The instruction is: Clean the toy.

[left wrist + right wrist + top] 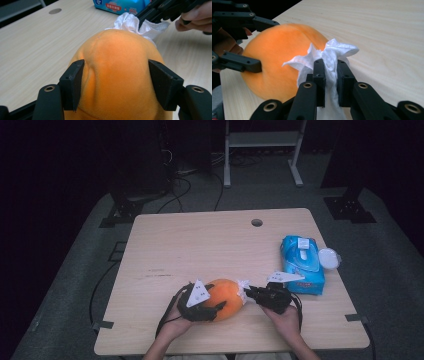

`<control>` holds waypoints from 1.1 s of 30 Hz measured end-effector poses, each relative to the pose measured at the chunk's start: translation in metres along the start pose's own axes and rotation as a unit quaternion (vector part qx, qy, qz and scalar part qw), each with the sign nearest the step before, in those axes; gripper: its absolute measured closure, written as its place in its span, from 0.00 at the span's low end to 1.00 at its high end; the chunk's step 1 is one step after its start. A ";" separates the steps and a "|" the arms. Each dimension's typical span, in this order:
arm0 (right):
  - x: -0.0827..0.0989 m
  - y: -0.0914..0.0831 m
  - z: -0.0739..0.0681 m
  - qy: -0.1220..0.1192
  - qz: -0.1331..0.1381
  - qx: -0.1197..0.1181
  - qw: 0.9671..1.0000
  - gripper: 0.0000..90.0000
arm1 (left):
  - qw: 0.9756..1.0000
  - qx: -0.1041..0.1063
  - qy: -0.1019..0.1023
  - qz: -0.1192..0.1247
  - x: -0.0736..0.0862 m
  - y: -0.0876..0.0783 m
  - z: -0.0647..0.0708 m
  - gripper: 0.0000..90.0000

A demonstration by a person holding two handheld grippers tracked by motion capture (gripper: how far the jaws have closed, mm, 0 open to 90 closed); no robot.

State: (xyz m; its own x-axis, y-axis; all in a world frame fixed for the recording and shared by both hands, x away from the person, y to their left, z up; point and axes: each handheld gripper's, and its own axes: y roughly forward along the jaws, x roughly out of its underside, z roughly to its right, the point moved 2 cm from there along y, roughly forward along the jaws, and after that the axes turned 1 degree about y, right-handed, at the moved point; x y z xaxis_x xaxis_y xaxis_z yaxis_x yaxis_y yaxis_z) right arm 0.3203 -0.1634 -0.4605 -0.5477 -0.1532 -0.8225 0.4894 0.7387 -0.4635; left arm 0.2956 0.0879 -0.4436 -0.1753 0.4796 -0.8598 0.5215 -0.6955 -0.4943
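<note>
Meanwhile, at the wooden table [200, 240], a person is working w/ two handheld grippers. Left gripper [202, 306] is clamping its jaws on the orange plush ball [225, 297], pads pressing both sides, near the front edge. Right gripper [252, 294] is pinching a crumpled white tissue [329, 56] tight between near-closed jaws, tissue touching the ball's side. Just beyond the right hand, a blue wet-wipes pack [302, 265] is lying flat, lid shut, contents hidden; a white round cap [329, 258] is sitting beside it.
</note>
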 end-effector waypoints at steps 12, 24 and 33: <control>-0.001 0.000 -0.006 -0.002 0.007 -0.010 1.000 0.88 | 0.999 0.034 -0.007 0.007 0.001 -0.001 0.001 0.30; -0.008 -0.002 -0.013 -0.015 0.013 -0.015 1.000 0.87 | 0.999 0.038 0.011 0.003 0.002 0.003 0.008 0.31; -0.011 -0.006 -0.013 -0.010 0.023 -0.011 1.000 0.87 | 0.999 0.044 0.027 0.002 0.002 0.004 0.012 0.32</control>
State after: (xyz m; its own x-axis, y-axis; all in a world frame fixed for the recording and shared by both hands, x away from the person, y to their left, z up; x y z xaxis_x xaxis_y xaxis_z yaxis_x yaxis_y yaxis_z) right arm 0.3144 -0.1580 -0.4449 -0.5109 -0.1326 -0.8494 0.4978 0.7599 -0.4180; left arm 0.2868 0.0796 -0.4487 -0.1281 0.5034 -0.8545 0.4461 -0.7403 -0.5030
